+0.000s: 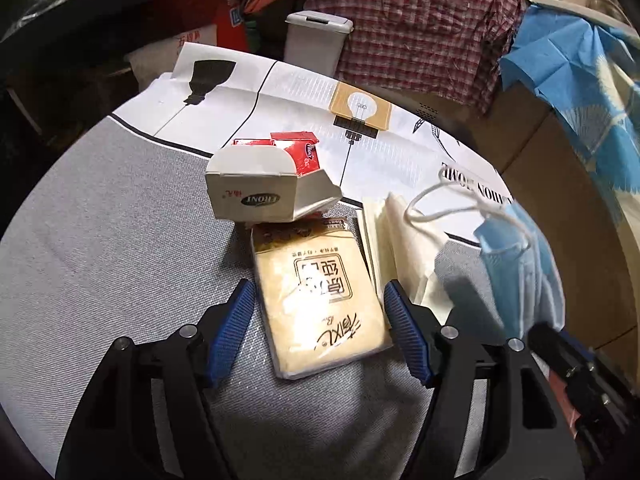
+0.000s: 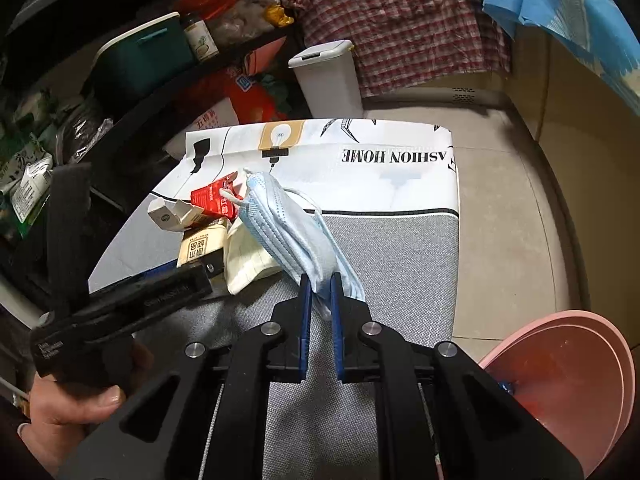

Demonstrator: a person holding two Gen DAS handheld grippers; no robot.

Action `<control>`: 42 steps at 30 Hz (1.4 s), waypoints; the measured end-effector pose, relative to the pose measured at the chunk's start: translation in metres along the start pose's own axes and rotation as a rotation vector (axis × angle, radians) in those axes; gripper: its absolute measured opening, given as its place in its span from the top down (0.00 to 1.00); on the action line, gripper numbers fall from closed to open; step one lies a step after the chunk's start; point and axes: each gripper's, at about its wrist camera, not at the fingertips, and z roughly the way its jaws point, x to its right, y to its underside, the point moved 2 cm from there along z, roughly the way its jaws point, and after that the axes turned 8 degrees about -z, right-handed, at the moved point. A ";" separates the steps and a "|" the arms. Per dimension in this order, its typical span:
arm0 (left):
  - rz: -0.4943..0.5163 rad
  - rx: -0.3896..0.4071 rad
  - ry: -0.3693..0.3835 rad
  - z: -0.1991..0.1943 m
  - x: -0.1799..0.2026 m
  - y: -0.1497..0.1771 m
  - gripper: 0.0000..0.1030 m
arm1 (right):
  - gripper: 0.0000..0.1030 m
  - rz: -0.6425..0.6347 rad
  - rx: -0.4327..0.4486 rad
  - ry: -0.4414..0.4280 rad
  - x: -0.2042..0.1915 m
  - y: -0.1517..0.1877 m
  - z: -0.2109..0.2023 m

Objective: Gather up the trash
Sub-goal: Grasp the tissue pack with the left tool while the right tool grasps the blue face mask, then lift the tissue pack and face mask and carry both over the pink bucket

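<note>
My left gripper [image 1: 320,300] is open, its blue pads on either side of a beige tissue pack [image 1: 320,296] lying on the grey table cover [image 1: 120,248]. Beyond the pack sit an open white carton [image 1: 256,188] and a red carton [image 1: 300,150]. A cream napkin [image 1: 400,236] lies right of the pack. My right gripper [image 2: 321,284] is shut on a blue face mask [image 2: 288,228] and holds it above the table. The mask also shows in the left wrist view [image 1: 520,272]. The tissue pack [image 2: 200,246], white carton [image 2: 172,214] and red carton [image 2: 212,198] lie left of it.
A white lidded bin [image 2: 328,76] stands behind the table, also in the left wrist view [image 1: 316,40]. A pink basin [image 2: 568,384] sits on the floor at lower right. Cluttered shelves [image 2: 120,80] stand to the left. A plaid shirt [image 2: 400,20] hangs at the back.
</note>
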 end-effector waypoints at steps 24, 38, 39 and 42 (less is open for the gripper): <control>0.052 0.075 -0.003 -0.101 -0.044 0.047 0.50 | 0.91 -0.003 0.078 0.093 -0.036 0.011 -0.081; 0.077 0.142 0.079 -0.177 -0.057 0.083 0.50 | 0.91 -0.034 0.134 0.166 -0.065 0.054 -0.150; 0.078 0.147 0.085 -0.181 -0.057 0.087 0.50 | 0.91 -0.041 0.136 0.175 -0.067 0.058 -0.155; 0.098 0.152 0.098 -0.188 -0.056 0.095 0.50 | 0.91 -0.062 0.143 0.206 -0.070 0.068 -0.169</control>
